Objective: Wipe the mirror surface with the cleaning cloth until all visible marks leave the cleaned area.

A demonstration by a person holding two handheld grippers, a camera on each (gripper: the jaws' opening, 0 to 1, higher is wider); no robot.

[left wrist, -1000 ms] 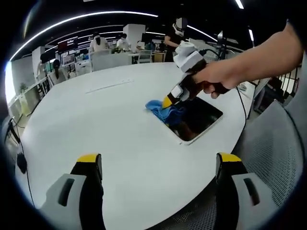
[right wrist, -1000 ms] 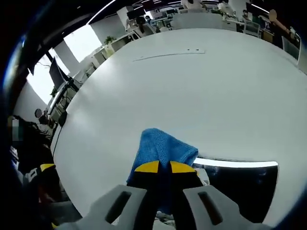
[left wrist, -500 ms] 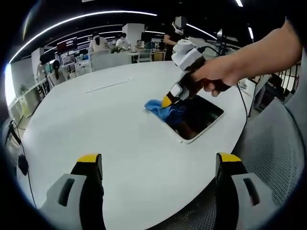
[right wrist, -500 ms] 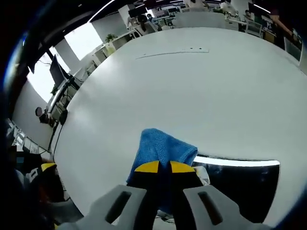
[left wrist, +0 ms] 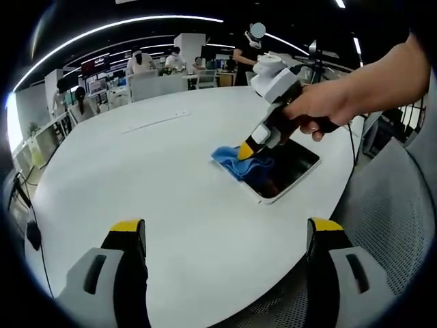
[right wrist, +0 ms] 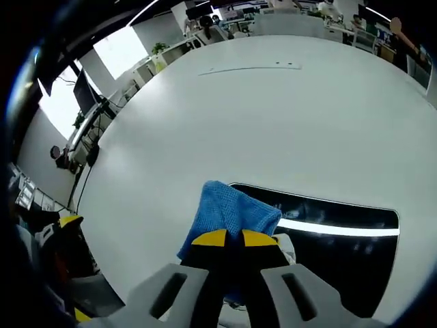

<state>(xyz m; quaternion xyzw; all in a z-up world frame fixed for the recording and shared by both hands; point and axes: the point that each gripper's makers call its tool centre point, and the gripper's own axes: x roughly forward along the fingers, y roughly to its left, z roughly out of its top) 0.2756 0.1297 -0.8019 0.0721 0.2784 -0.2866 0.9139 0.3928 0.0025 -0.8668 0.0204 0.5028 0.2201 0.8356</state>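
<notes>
right gripper [right wrist: 227, 238] sits at the bottom centre of the right gripper view, its yellow-tipped jaws pinched together on the blue cloth [right wrist: 229, 212], which bunches up just above the tips and lies over the near left corner of the mirror [right wrist: 341, 239]. the mirror is a dark rectangle with a pale frame, flat on the white table [right wrist: 273, 116], running from centre to lower right of that view, with a bright strip of ceiling light reflected across it. over in the left gripper view, the same right gripper [left wrist: 247, 149] comes in from the upper right, held in a person's hand [left wrist: 321, 109], its yellow tips pressing the cloth [left wrist: 239, 158] down at the left end of the mirror [left wrist: 283, 171], a little right of centre in the frame. the cloth spills partly onto the table [left wrist: 157, 178] and partly onto the glass. left gripper [left wrist: 225, 239] is at the bottom of its own view, jaws spread wide apart with nothing between them, hovering over bare tabletop well short of the mirror. far across the room, in the upper left of the left gripper view, people [left wrist: 140, 61] sit at desks under ceiling lights.
</notes>
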